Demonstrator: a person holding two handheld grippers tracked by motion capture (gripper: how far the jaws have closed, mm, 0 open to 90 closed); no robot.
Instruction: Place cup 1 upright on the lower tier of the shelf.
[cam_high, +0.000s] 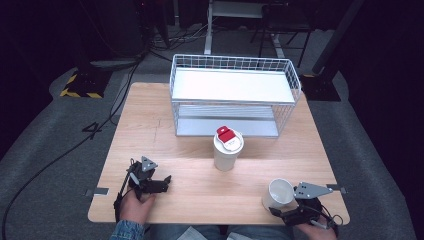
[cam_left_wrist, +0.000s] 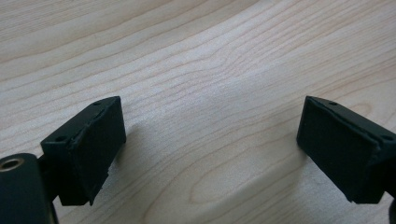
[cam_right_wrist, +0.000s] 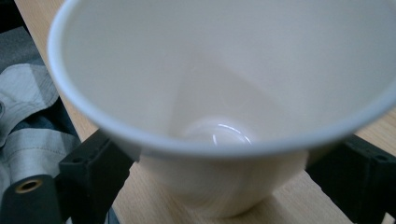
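2 paper cups stand upright on the wooden table (cam_high: 165, 135), long axes vertical. One white cup (cam_right_wrist: 219, 116) sits between the right gripper (cam_high: 278, 210)'s fingers (cam_right_wrist: 88, 172) — its mouth faces up, its inside bare and glossy at the bottom. Those jaws flank its lower wall; whether they press it I cannot tell, since the rim hides the contact. Beyond them stands a taller lidded cup (cam_high: 227, 150) with a red-and-white item on its lid, hard to make out. Behind that is a white wire basket (cam_high: 235, 95) with 2 shelves. The left gripper (cam_high: 161, 184) rests low over bare wood — fingers (cam_left_wrist: 88, 149) spread wide, nothing between them.
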